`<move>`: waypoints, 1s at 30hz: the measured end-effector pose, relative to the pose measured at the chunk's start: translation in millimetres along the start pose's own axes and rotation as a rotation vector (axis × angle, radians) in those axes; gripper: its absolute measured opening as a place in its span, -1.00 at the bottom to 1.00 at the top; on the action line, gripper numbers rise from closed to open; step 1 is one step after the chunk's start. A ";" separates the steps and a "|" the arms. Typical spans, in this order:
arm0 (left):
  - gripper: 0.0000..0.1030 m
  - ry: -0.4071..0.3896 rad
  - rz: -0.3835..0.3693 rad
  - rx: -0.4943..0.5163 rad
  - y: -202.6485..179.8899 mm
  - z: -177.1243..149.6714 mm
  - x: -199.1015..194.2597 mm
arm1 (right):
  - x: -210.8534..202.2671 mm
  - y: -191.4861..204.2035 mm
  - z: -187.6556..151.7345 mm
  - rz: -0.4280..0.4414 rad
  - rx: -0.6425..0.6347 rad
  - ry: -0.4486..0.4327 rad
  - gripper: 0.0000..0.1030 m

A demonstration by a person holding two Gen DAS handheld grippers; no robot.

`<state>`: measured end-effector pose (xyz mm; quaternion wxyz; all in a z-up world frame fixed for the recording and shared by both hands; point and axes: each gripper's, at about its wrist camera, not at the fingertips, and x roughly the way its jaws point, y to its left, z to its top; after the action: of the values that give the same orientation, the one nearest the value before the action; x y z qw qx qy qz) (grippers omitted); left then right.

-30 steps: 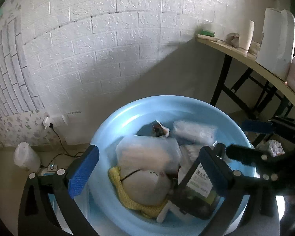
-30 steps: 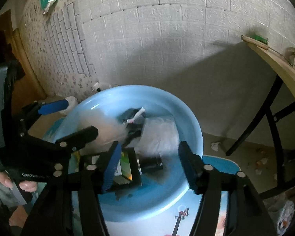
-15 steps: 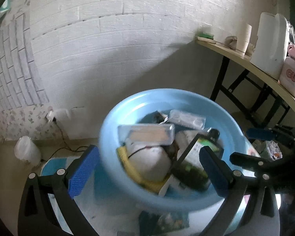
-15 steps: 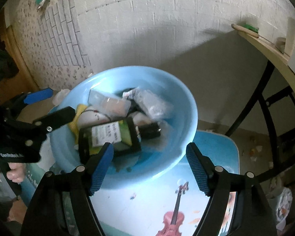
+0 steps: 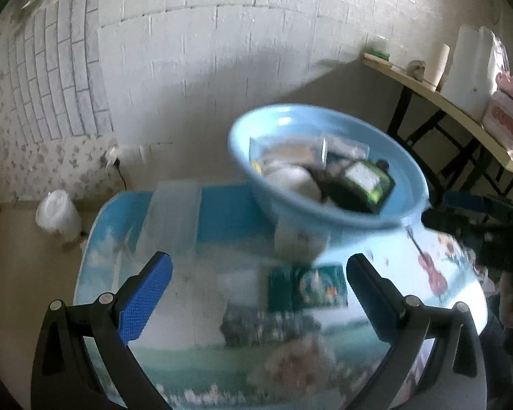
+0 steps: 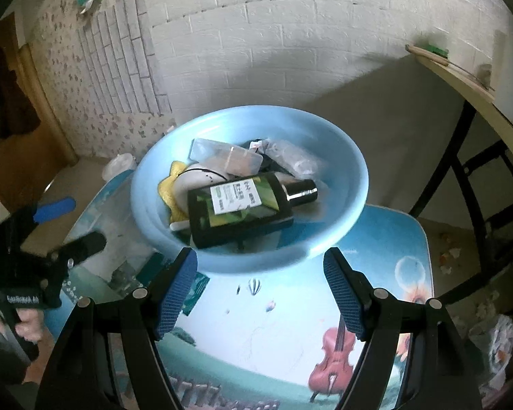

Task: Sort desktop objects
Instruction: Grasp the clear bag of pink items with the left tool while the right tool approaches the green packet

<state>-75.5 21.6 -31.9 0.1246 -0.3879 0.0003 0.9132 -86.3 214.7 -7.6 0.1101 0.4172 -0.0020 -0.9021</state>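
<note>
Light blue basin (image 6: pixel 328 239) standing on a small table (image 6: pixel 386 273) printed with a violin and balloon scene, before a white brick-pattern wall. In the basin: a dark bottle (image 6: pixel 242 205) with a green-and-white label, lying on its side with the cap toward the right; behind it a clear plastic box (image 6: pixel 225 159), a yellow cloth (image 6: pixel 169 188) at the left wall, a white rounded object and clear wrappers. Right gripper (image 6: pixel 260 294), blue pads spread wide, nothing between them, poised over the tabletop just in front of the basin. Left gripper (image 5: pixel 256 302), likewise spread and empty, above the table left of the basin; a dark green packet (image 5: pixel 306 288) lies on the tabletop between its fingers, untouched. A clear container (image 5: pixel 174 218) stands on the table's far left part (left wrist view blurred)
</note>
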 end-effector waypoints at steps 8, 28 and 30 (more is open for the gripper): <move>1.00 0.070 -0.009 0.031 -11.5 -55.9 4.7 | 1.0 2.7 -36.8 -0.029 0.026 0.042 0.40; 1.00 0.116 -0.027 0.061 -21.5 -73.6 21.4 | 17.9 11.8 -62.6 -0.005 0.028 0.136 0.41; 0.99 0.137 -0.015 0.068 -23.2 -75.5 26.1 | 20.1 12.0 -62.9 -0.005 0.030 0.146 0.40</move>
<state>-34.2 42.7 -100.9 0.1442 -0.4452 0.0372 0.8830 -49.1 204.4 -62.5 0.1014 0.4834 -0.0067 -0.8695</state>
